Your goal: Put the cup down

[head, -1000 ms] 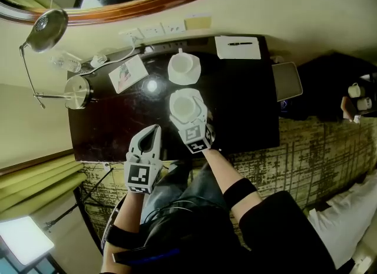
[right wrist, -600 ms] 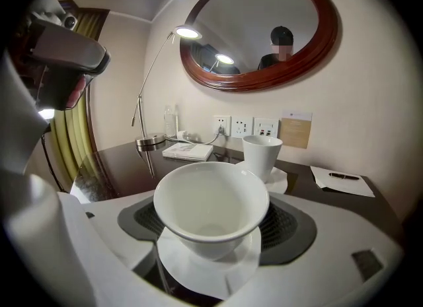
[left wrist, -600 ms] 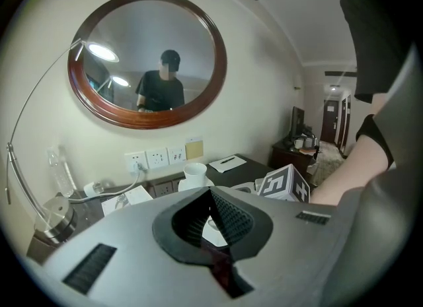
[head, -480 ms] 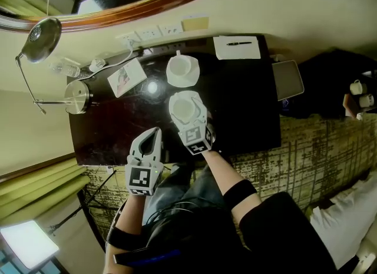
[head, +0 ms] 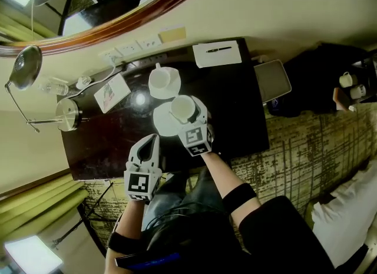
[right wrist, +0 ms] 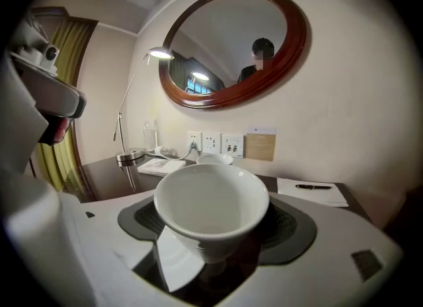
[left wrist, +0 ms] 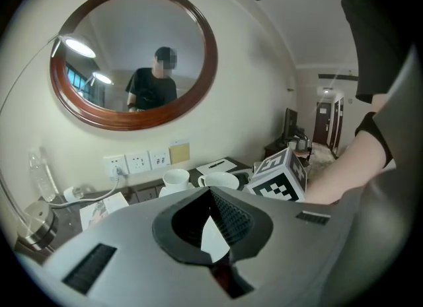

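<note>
White ceramic cup (right wrist: 211,206), empty, pinched between the right tongs (right wrist: 213,225), whose jaws have just been closing on it. It hangs over the edge of a white round saucer (head: 163,121) on the dark glossy worktop (head: 235,111), apparently lifted clear of it. Left tongs (left wrist: 210,230) pressed together on nothing, near the worktop's front edge; second white cup (head: 159,78) stands behind.

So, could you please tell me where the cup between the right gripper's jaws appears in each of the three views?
Head view: the held cup mid-frame, in the right gripper, whose jaws have just been closing on it.
Left gripper view: centre, left of the marker cube.
Right gripper view: centre, between the jaws.
Shared landmark: the notepad with pen.
</note>
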